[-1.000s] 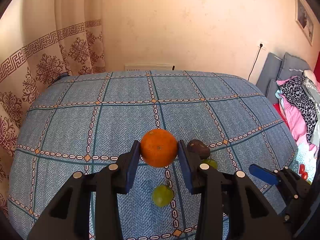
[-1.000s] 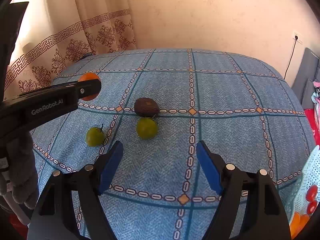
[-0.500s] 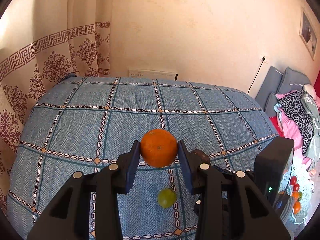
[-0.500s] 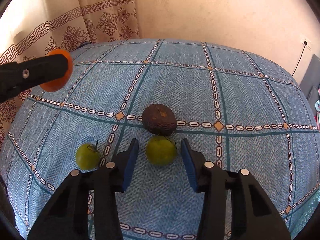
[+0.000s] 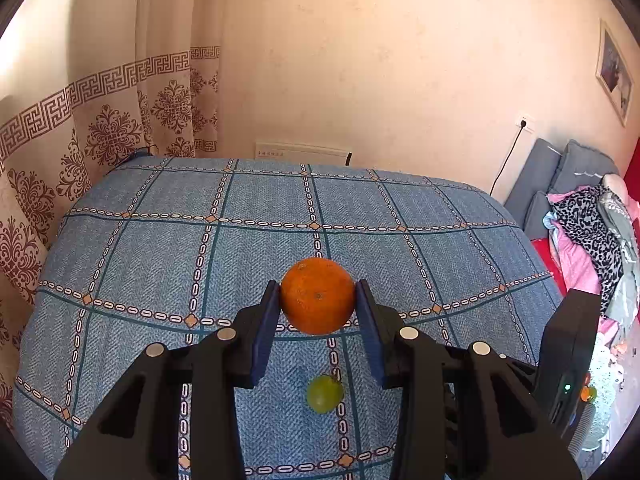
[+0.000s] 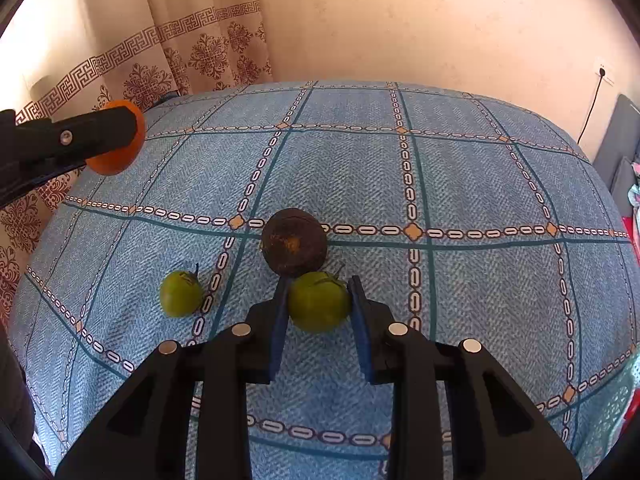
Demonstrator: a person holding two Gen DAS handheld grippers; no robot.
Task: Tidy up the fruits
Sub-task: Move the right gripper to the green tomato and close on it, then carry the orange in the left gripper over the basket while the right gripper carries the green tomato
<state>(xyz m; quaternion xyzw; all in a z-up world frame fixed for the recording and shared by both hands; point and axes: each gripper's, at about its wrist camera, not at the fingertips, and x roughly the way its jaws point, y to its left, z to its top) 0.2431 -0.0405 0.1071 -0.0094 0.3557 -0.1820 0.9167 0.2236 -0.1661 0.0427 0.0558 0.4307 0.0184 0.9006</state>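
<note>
The left gripper [image 5: 317, 300] is closed on an orange [image 5: 317, 295], with both blue pads pressed against its sides; the orange is held in the air above the bedspread [image 5: 160, 260], clear of the cloth. In the right wrist view the same left gripper [image 6: 132, 136] enters from the left edge, and part of the orange [image 6: 116, 162] shows behind its black finger. The right gripper [image 6: 318, 300] is closed narrow on a green fruit [image 6: 319, 306], its two pads touching the fruit on either side; the fruit is at the level of the bedspread [image 6: 480, 200], and whether it rests on the cloth cannot be told. Just beyond that fruit, touching or nearly touching it, lies a dark fruit [image 6: 294, 242] with a brown, rough skin and a small orange spot; it sits on a line of the checked pattern. A second green fruit [image 6: 181, 294], with a short stem, lies on the bedspread to the left of the right gripper, apart from the other two. In the left wrist view this second green fruit [image 5: 325, 393] appears below the held orange, on the cloth between the two fingers. A patterned curtain [image 6: 180, 64] hangs behind the far left corner of the bed. At the right edge of the left wrist view lies a pile of clothes [image 5: 592, 240].
</note>
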